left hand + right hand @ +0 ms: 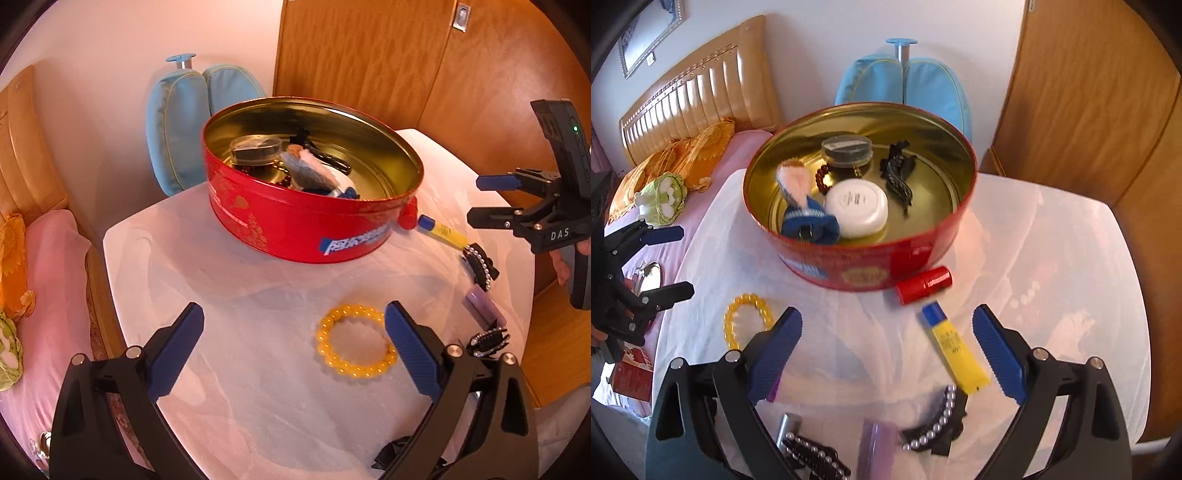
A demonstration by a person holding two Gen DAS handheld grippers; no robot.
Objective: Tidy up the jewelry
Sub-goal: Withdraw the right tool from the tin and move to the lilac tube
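A round red tin [295,225] with a gold inside stands on the white table; it also shows in the right wrist view [849,266]. It holds a white compact [857,208], a doll [807,210], a dark jar [846,150], a black clip and dark red beads. A yellow bead bracelet [355,339] lies just ahead of my open, empty left gripper [293,347], by its right finger. My right gripper [886,350] is open and empty above a yellow tube [955,349] and a pearl hair clip [934,424].
A red cap [923,284] lies against the tin. A purple case [484,306] and a second beaded clip [487,341] lie at the table's right. A blue bag [184,125] stands behind the tin. A pink bed [48,277] is at left, a wooden wardrobe [369,51] behind.
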